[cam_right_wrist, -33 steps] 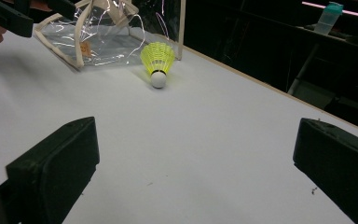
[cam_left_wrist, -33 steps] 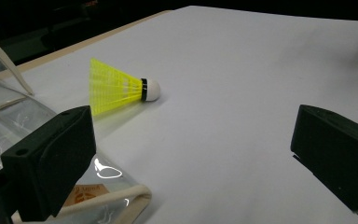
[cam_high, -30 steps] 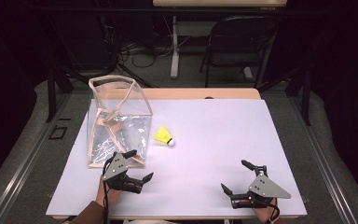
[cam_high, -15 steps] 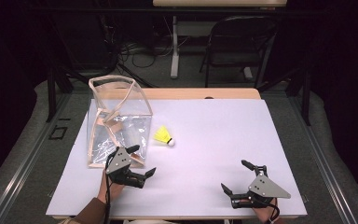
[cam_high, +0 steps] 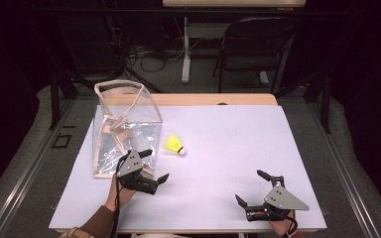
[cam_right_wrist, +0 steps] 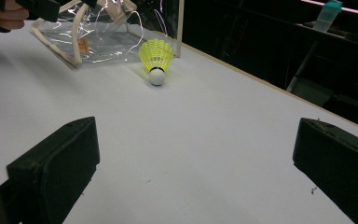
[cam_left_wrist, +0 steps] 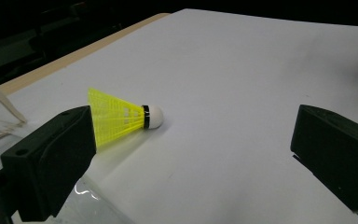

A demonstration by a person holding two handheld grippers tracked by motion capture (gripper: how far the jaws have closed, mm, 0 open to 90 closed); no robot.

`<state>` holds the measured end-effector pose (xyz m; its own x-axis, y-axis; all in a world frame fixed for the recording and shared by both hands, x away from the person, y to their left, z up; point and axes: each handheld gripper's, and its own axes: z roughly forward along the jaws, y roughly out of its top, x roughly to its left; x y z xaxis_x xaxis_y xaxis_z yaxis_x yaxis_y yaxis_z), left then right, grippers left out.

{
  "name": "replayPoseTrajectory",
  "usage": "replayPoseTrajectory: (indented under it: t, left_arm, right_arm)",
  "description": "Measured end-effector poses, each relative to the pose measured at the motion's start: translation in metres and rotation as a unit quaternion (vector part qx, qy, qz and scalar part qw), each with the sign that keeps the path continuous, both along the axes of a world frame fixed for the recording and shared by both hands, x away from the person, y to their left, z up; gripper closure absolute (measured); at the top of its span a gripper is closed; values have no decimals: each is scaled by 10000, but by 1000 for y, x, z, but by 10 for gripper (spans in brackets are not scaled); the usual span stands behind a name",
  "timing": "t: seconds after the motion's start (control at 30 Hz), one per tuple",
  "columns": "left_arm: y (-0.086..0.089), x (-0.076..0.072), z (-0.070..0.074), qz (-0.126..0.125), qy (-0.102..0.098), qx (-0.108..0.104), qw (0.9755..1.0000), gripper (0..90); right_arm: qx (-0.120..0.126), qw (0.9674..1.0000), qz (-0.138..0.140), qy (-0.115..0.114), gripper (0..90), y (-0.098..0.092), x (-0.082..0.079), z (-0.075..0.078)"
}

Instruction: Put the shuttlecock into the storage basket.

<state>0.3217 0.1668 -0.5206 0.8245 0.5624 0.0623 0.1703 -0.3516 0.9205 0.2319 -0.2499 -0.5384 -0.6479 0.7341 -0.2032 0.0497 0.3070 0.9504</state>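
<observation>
Shuttlecock (cam_high: 174, 145) unmoved, left claw (cam_high: 156, 168) now nearer

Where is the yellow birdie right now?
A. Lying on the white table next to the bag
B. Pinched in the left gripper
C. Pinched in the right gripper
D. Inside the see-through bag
A: the yellow birdie lies on its side on the white table, just beside the see-through bag, with the left gripper open near it and touching nothing.

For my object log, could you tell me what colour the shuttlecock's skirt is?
Bright yellow; the shuttlecock has a white tip behind a black band. The left gripper view shows it best.
</observation>
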Motion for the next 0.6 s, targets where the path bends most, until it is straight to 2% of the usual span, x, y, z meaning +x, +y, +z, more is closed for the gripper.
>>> replayPoseTrajectory:
  t: [0.6]
  left_arm:
    - [-9,23,14,-55,66,58,9999,0]
  right_arm:
    - [-13,10000,-7,11,1,0,0,0]
